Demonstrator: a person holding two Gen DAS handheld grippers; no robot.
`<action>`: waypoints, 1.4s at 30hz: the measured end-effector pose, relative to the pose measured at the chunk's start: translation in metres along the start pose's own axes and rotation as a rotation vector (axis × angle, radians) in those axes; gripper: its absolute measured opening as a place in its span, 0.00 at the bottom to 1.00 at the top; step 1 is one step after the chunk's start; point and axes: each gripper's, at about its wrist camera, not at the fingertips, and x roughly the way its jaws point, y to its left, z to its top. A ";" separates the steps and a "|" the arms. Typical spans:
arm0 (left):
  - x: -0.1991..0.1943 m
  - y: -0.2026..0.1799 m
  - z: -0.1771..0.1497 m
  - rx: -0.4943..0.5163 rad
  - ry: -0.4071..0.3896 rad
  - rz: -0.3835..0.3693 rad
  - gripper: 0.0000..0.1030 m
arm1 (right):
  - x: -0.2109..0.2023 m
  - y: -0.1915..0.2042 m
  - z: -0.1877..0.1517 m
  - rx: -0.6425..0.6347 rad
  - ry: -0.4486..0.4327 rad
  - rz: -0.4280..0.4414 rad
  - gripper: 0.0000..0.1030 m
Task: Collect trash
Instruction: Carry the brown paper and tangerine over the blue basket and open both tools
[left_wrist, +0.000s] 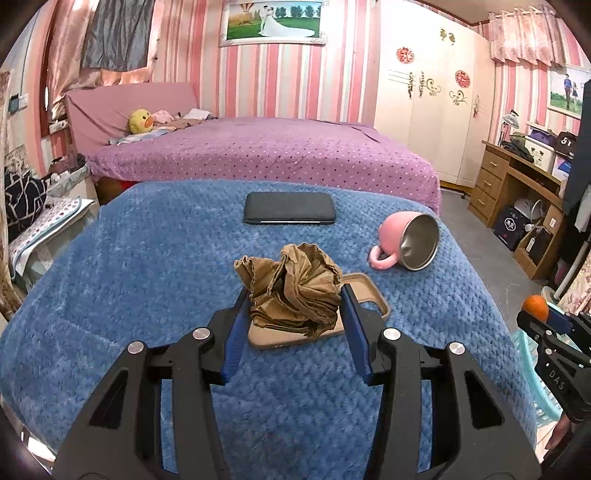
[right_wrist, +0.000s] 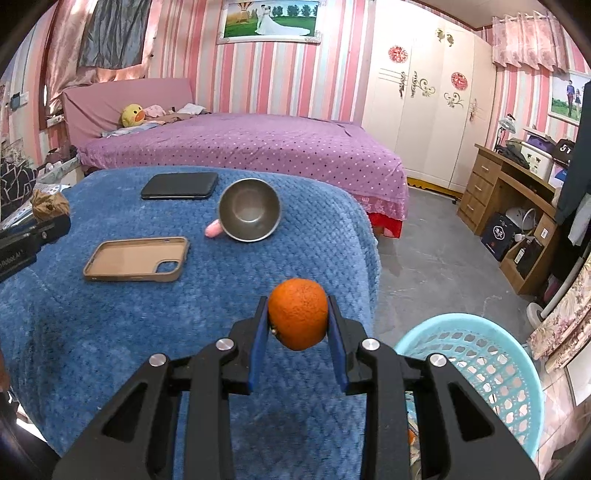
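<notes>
My left gripper (left_wrist: 295, 301) is shut on a crumpled brown paper wad (left_wrist: 293, 286) and holds it above the blue blanket (left_wrist: 147, 258), over a tan phone case (left_wrist: 364, 291). The wad also shows at the far left of the right wrist view (right_wrist: 50, 203). My right gripper (right_wrist: 297, 314) is shut on an orange (right_wrist: 297, 317) and holds it over the blanket's right edge, beside a light-blue plastic basket (right_wrist: 517, 369). The orange (left_wrist: 535, 306) and the right gripper (left_wrist: 539, 317) show at the right edge of the left wrist view.
On the blanket lie a black phone (right_wrist: 180, 185), the tan phone case (right_wrist: 136, 259) and a pink cup (right_wrist: 249, 216) tipped on its side. A purple bed (right_wrist: 240, 147) stands behind. A wooden desk (right_wrist: 509, 192) is at the right across grey floor.
</notes>
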 end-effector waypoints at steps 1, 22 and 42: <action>0.000 -0.002 0.000 0.000 -0.001 -0.003 0.45 | 0.001 -0.004 -0.001 0.006 -0.001 -0.002 0.29; -0.004 -0.069 -0.013 0.110 -0.025 -0.034 0.45 | -0.014 -0.099 -0.019 0.084 -0.016 -0.084 0.29; -0.032 -0.219 -0.051 0.256 -0.005 -0.337 0.45 | -0.059 -0.217 -0.075 0.191 0.009 -0.251 0.29</action>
